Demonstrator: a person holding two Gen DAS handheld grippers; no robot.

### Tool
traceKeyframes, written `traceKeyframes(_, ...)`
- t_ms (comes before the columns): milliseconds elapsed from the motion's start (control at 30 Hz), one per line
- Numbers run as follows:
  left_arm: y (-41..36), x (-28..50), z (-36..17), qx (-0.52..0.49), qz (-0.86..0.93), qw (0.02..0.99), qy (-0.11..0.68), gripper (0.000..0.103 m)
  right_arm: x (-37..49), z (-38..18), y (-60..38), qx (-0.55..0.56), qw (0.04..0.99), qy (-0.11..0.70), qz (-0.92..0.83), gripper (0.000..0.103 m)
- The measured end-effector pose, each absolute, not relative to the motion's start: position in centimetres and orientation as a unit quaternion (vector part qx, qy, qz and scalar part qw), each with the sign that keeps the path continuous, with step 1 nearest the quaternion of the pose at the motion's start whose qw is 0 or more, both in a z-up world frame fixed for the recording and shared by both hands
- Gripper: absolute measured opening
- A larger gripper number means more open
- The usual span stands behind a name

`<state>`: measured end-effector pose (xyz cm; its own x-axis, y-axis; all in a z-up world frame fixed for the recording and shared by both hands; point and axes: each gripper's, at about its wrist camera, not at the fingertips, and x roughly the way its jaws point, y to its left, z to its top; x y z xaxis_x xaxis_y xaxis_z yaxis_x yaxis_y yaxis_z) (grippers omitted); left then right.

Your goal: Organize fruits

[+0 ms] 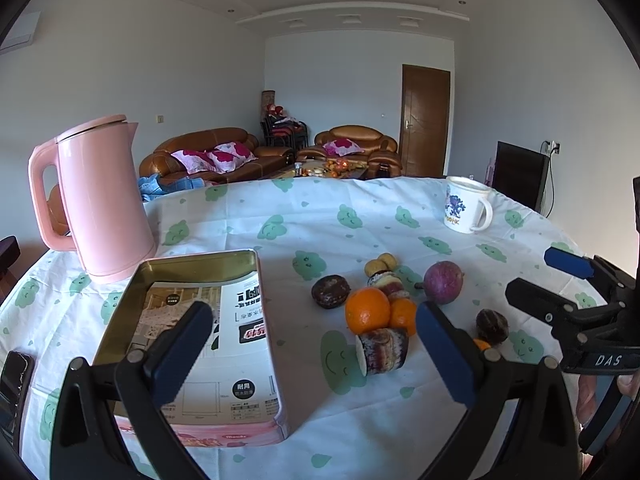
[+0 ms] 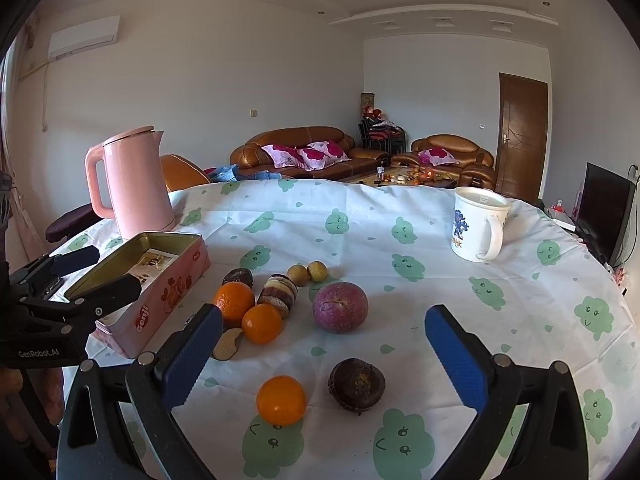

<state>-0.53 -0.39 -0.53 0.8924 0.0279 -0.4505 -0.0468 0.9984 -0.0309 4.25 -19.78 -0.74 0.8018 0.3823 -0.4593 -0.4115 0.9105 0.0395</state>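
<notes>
At the far left of the counter [image 2: 400, 184], which is covered with a white cloth printed with green clouds, a pink kettle [image 2: 134, 184] is seen standing upright. Just in front of it a pink tin box [image 2: 160, 292] is placed without a lid, with a printed leaflet [image 1: 224, 340] lying inside. The left gripper [image 1: 316, 344] is held above the near part of this tin, its jaws spread wide with nothing between them.

To the right of the tin the fruits are gathered on the cloth. A large orange [image 2: 234, 303] and a smaller orange [image 2: 262, 323] are seen touching each other, with a dark round fruit [image 2: 238, 277] behind them and a striped cut piece [image 2: 278, 294] just beside. Two small yellow-brown fruits [image 2: 307, 273] lie behind, and a purple round fruit [image 2: 340, 307] is placed further right. Nearer to the camera, a third orange [image 2: 281, 399] and another dark fruit [image 2: 356, 385] lie apart from the group, between the fingers of the right gripper [image 2: 324, 344], which is also released and empty.

At the far right a white mug [image 2: 478, 224] is seen standing upright.
</notes>
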Motion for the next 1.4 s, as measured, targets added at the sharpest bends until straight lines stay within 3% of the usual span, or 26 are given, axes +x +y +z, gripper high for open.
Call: traceKeyframes(1400,-1.3,0.8,-2.4,-0.015,0.005,0.966,0.260,0.103,4.7,-2.0,-21.6,-0.016,0.950,0.248,0.188,0.102)
